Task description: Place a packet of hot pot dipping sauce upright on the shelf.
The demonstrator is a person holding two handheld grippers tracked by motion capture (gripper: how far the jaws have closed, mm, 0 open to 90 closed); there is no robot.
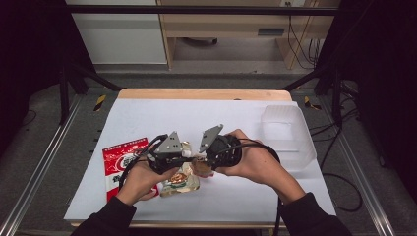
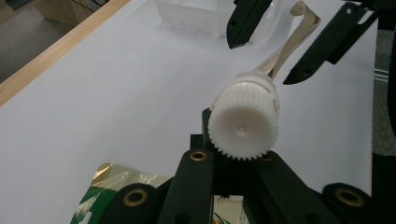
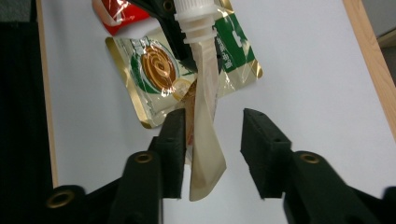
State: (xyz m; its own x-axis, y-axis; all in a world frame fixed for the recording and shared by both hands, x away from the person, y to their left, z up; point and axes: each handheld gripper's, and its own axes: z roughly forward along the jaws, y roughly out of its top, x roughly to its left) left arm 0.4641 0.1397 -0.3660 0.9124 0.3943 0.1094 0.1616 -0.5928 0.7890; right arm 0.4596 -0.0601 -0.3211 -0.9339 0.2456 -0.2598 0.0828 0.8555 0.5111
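A flat beige spout pouch hangs in the air between both grippers. My left gripper is shut on its neck, just behind the white ribbed cap. The pouch body runs away from it to my right gripper. In the right gripper view, my right gripper stands open around the pouch's lower end, which lies close to one pad and apart from the other. In the high view, the left gripper and right gripper meet tip to tip over the table's middle.
A green and gold foil packet lies on the white table sheet under the grippers. A red packet lies to its left. A clear plastic tub stands at the right. The wooden table edge runs along the back.
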